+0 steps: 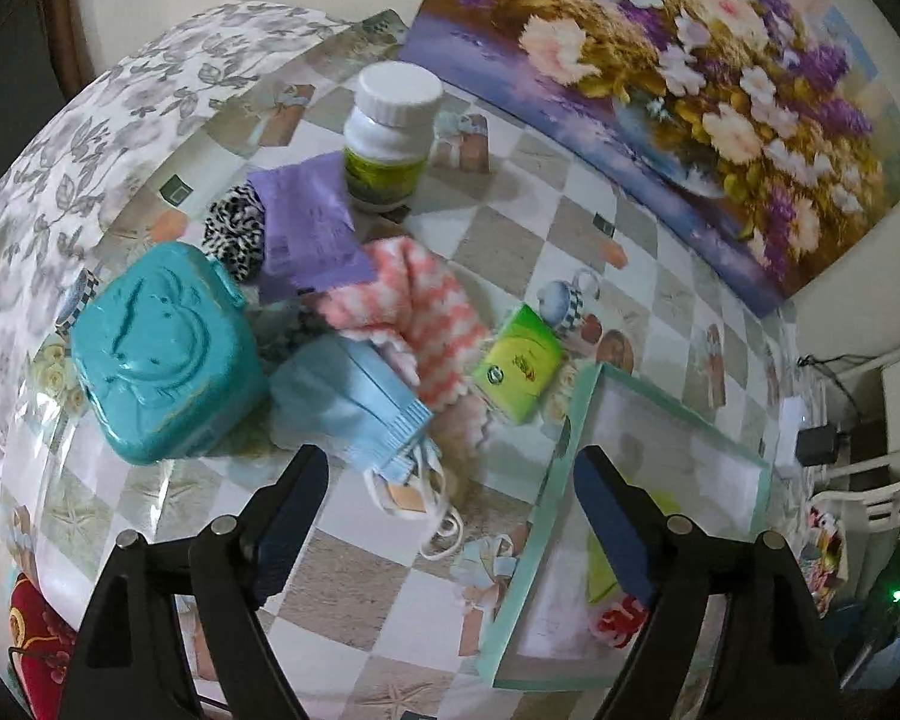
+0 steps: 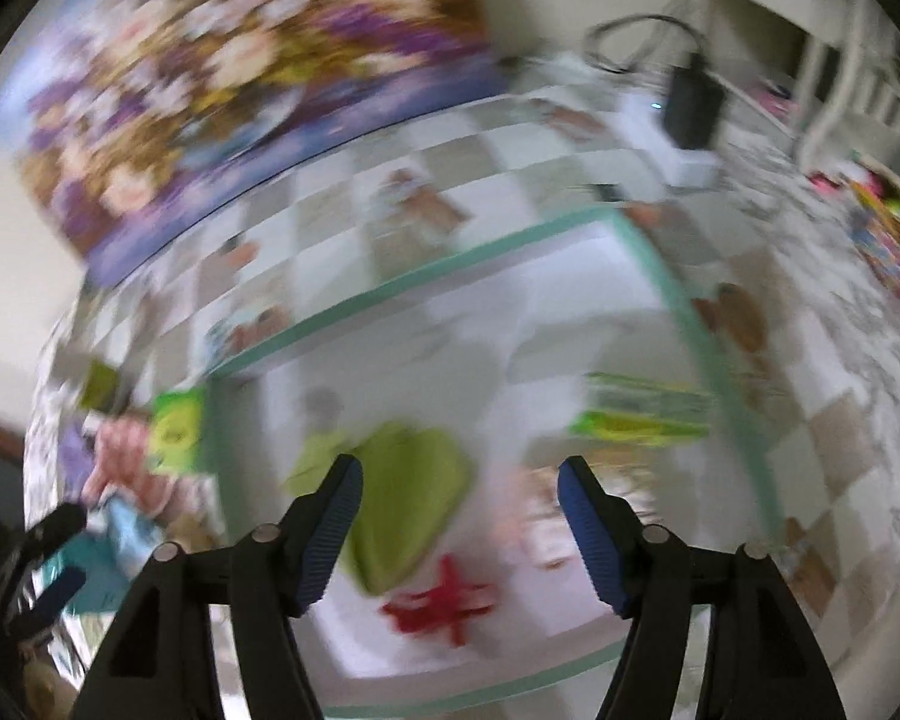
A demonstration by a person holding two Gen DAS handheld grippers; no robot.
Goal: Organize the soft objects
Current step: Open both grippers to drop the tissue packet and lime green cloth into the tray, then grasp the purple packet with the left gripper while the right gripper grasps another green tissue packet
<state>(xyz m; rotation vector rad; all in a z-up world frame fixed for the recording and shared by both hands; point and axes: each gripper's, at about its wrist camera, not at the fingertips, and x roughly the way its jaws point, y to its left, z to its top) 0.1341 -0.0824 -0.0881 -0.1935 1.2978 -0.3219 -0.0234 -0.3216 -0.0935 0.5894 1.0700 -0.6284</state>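
- The left gripper (image 1: 450, 480) hangs over the glossy checkered tablecloth (image 1: 510, 228), its ribbed blue pads spread wide with nothing between them.
- Just ahead at 12 o'clock lies a pleated light-blue face mask (image 1: 354, 402), its white elastic loops trailing toward the fingers.
- Behind the mask sits a fluffy pink-and-white striped cloth (image 1: 426, 312), with a flat purple cloth (image 1: 312, 222) and a leopard-print scrunchie (image 1: 234, 234) at 11 o'clock.
- A hard teal embossed box (image 1: 162, 354) sits at 10 o'clock, touching the pile.
- A white-capped plastic bottle (image 1: 390, 132) stands upright farther back.
- A small green tissue pack (image 1: 516, 366) lies at 1 o'clock, near the shallow mint-rimmed tray (image 1: 576, 414).
- The right gripper (image 2: 459, 519) hovers above that tray, fingers apart and empty; the view is blurred, showing a soft green cloth (image 2: 408, 492) and a red item (image 2: 444, 606) inside.
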